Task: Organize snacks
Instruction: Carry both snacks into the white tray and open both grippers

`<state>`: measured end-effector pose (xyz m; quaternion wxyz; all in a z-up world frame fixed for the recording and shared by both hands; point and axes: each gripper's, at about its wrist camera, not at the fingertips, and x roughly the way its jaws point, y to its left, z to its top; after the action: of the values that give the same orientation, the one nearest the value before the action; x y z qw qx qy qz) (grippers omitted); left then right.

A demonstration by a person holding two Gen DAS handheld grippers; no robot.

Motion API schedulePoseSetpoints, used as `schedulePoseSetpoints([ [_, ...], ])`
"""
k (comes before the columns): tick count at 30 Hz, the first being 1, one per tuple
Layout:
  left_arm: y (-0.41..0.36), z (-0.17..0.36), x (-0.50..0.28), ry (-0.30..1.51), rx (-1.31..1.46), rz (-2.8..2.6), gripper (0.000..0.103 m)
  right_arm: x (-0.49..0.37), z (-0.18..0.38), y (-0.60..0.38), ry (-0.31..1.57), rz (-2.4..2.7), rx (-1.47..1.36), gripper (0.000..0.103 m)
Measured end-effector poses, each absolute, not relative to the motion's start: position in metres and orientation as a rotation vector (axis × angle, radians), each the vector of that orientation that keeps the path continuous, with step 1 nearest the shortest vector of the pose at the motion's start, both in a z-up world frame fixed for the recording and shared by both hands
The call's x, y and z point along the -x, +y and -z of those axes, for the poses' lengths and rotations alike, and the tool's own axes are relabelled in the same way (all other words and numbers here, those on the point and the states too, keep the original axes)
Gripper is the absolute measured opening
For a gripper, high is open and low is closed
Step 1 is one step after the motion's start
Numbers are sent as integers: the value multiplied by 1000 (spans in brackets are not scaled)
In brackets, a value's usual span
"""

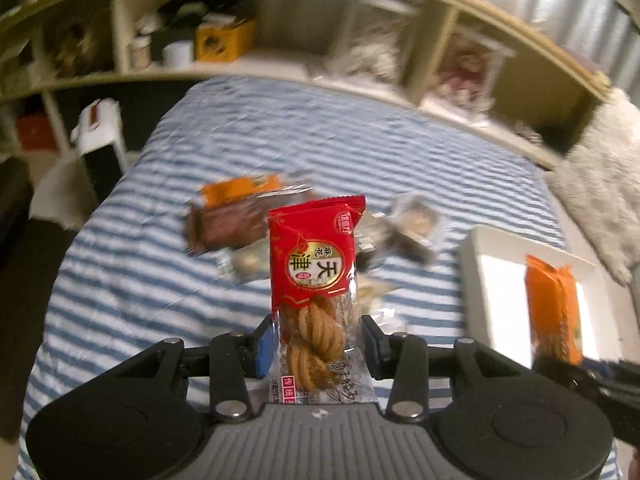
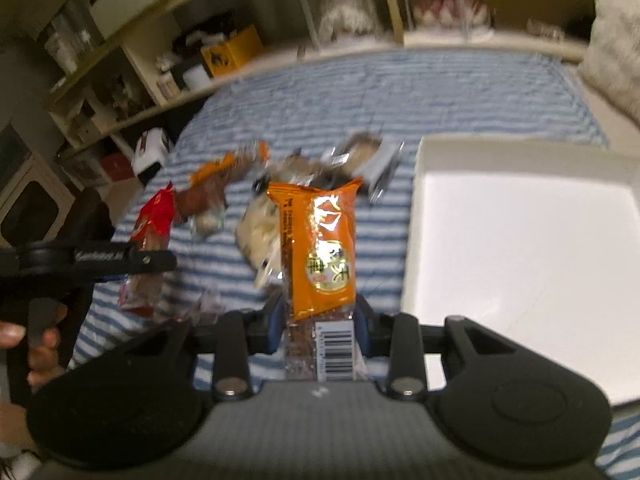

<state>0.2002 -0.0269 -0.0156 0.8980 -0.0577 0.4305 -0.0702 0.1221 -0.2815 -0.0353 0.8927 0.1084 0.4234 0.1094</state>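
The red snack packet (image 1: 316,264) is glossy plastic film, clear at its lower part over a rough twisted pastry. The orange snack packet (image 2: 320,248) is shiny film too, catching glare. The bedspread (image 1: 280,136) is soft, matt striped cloth, lightly quilted. The white box (image 2: 520,248) at the right looks smooth and matt, like card. Both gripper bodies are matt black plastic with 2 bright metal pins each.

A red-topped clear plastic packet of twisted fried dough (image 1: 316,280) stands upright, left of the white shallow cardboard box (image 2: 520,248). An orange plastic snack packet with a barcode at its lower end (image 2: 320,248) stands upright just beside the box's left wall. Further left lies a blurred heap of mixed wrapped snacks (image 2: 288,176), nearer the box's far corner.
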Motion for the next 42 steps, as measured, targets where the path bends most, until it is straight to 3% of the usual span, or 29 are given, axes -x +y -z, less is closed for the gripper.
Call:
schedulePoseSetpoints([
  [11,-139,1,-194,869,33,371,45,-119,25,-353,821,-116,-200,41],
  [21,-220,51,-200,984,-22,459,45,-115,46,-407,835,-27,-269,41],
  [27,-228,82,-210,1052,38,447,45,-122,65,-415,897,-12,-295,41],
  [35,-230,86,-225,1013,45,415,47,-145,87,-425,962,8,-346,41],
  [42,-234,81,-223,996,-24,435,65,-157,92,-436,938,15,-405,42],
])
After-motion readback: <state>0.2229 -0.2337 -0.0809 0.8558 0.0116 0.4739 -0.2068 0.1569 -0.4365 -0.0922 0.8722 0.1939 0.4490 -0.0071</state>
